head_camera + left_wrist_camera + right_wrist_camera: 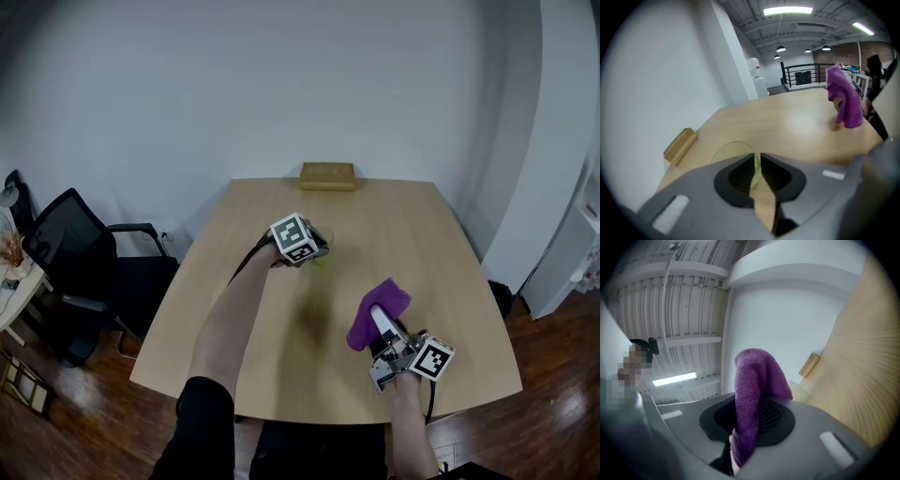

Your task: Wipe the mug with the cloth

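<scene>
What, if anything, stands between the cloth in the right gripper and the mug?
Nothing visible: only bare table lies between the purple cloth and the mug, whose wall sits in the left gripper. The wooden block stands beyond, at the far edge.

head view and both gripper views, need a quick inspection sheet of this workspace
surface: light wooden table, no spills seen
job's things: yellow-green see-through mug near the table's middle; purple cloth at the near right
clutter: wooden block at the far edge
grippers: left hand-held gripper has its jaws nearly together on the mug's wall; right hand-held gripper is shut on the cloth, which sticks out past its jaws
cables: black cable runs back along the left arm
surroundings: black office chair left of the table; white wall; dark wooden floor
</scene>
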`<move>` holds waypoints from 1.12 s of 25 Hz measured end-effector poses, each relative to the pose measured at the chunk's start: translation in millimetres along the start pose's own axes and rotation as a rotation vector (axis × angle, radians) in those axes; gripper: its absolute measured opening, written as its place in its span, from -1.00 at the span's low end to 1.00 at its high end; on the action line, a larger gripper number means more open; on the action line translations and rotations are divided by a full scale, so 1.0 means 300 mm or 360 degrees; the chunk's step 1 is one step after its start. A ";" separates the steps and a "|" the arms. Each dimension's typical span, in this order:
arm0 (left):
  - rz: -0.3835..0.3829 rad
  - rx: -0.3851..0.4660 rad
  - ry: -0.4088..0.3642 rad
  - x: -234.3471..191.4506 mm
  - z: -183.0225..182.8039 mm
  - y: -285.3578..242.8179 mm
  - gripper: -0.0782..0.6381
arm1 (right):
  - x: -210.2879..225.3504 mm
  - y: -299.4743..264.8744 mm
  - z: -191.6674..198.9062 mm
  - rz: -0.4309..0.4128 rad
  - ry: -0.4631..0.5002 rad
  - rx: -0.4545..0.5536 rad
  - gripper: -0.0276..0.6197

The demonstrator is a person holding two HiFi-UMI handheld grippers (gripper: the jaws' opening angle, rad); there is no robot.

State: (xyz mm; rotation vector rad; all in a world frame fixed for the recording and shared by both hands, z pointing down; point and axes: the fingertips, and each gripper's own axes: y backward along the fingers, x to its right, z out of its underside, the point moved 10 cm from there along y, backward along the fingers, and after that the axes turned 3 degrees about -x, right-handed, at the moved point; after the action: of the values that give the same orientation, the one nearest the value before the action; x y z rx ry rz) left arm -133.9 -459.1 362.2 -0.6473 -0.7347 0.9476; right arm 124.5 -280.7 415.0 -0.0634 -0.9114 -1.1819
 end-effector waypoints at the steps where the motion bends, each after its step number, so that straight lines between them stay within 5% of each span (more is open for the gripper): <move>1: -0.0015 0.0010 -0.0005 0.000 -0.003 -0.002 -0.60 | 0.002 0.000 -0.001 -0.0003 0.0001 0.0003 -0.75; 8: -0.0180 0.0128 -0.0005 0.013 -0.023 0.027 -0.48 | 0.000 -0.001 -0.001 -0.0006 0.0001 0.0020 -0.75; 12: -0.0359 0.0367 0.0069 0.033 -0.027 0.093 -0.46 | 0.006 0.014 -0.004 -0.0021 -0.0001 0.0041 -0.75; 15: -0.0421 0.0779 0.0268 0.085 -0.012 0.185 -0.47 | 0.020 0.035 -0.018 -0.0036 -0.0026 0.0067 -0.75; 20: -0.0149 0.1662 0.0804 0.282 0.099 0.337 -0.56 | 0.028 0.041 -0.038 -0.0094 -0.0063 0.0147 -0.75; 25: 0.0024 0.2078 0.1182 0.554 0.214 0.452 -0.69 | -0.070 0.045 -0.049 -0.0223 -0.0132 0.0205 -0.75; 28: 0.0034 0.2280 0.1267 0.745 0.281 0.492 -0.76 | -0.199 0.089 -0.010 -0.0331 -0.0122 0.0230 -0.75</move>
State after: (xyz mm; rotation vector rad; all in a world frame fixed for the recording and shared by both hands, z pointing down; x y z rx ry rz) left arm -184.7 -182.8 358.9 0.2819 0.6907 0.8824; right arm 143.3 -225.1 385.6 0.1063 -1.0884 -1.3090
